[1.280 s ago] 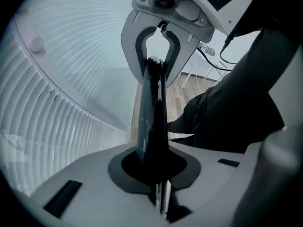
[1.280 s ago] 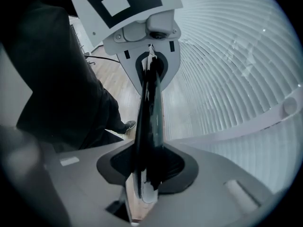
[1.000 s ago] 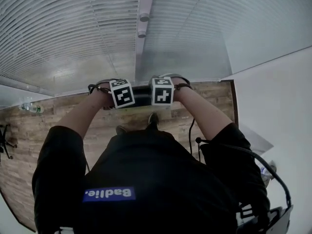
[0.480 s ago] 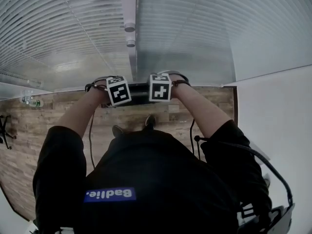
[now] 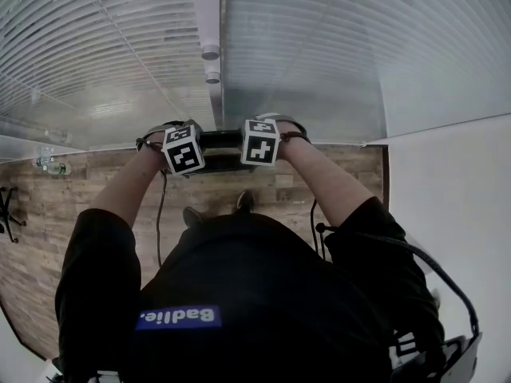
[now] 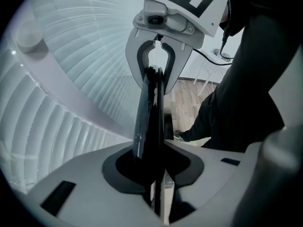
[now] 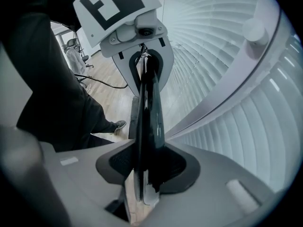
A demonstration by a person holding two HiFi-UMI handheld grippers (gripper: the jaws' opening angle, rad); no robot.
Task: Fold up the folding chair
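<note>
The folded black chair (image 5: 221,140) hangs edge-on between my two grippers, close to a wall of white blinds. In the left gripper view its thin black top edge (image 6: 149,112) runs straight up between the jaws of my left gripper (image 6: 154,148). Those jaws are opening, and the pads look just off the edge, which is still between them. My right gripper (image 7: 147,150) is shut on the same edge (image 7: 147,112), a hand's width along. From the head view only the marker cubes show, left gripper (image 5: 182,152) and right gripper (image 5: 261,142), side by side.
White vertical blinds (image 5: 319,46) fill the wall just beyond the chair. Below is a wooden floor (image 5: 48,206) with bottles (image 5: 49,166) at the far left. The person's shoes (image 5: 243,202) stand under the chair. Cables (image 5: 160,214) hang from the grippers.
Both grippers and the chair have moved a little nearer to the blinds. The left cube has shifted left and tilted. The two grippers now stand slightly farther apart.
</note>
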